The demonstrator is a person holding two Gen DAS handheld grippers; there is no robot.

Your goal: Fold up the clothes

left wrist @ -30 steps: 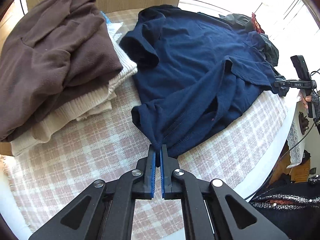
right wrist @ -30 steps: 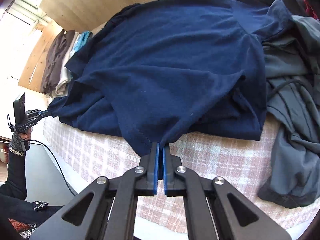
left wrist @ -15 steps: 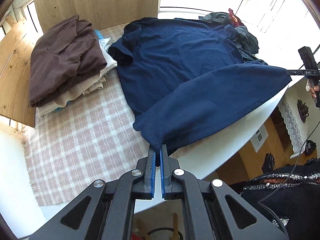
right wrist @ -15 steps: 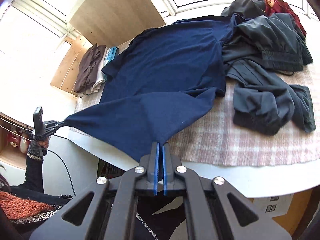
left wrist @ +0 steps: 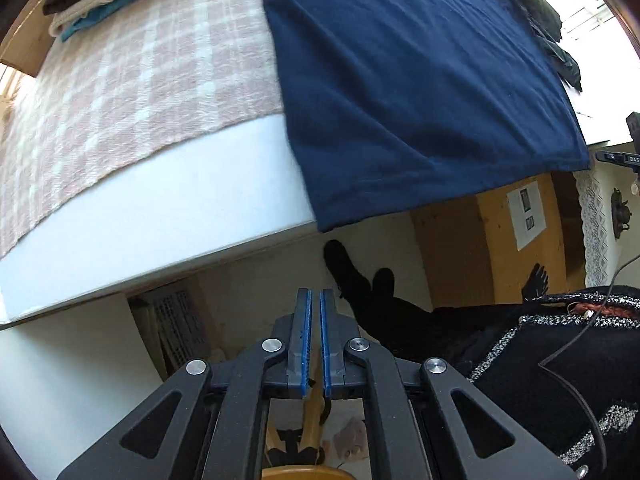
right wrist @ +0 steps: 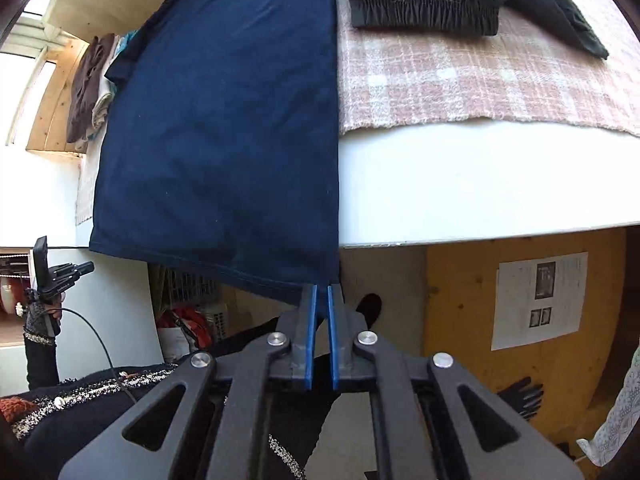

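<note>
Left wrist view: the left tool [left wrist: 315, 292] sits low in the frame, below the counter [left wrist: 160, 208] edge. Its blue pads are drawn almost together with only a slim slit between them. Nothing is held or touched.

Right wrist view: the right tool [right wrist: 322, 288] shows its pads parted by a narrow gap. The lower corner of the navy shirt [right wrist: 224, 120] hangs at its tips; whether the cloth is caught cannot be told.

Writing: the letters "DAS" [left wrist: 634, 158] read on the right tool's body at the right edge of the left view. A paper sheet [right wrist: 540, 300] on the wooden panel, lower right, carries print too small to read.

The shirt lies spread flat on the plaid cloth [left wrist: 140, 80], its hem overhanging the near edge of the counter. Beyond it, folded clothes [left wrist: 100, 4] are stacked upper left. Dark grey garments [right wrist: 424, 4] lie loose at the top of the right view.
</note>
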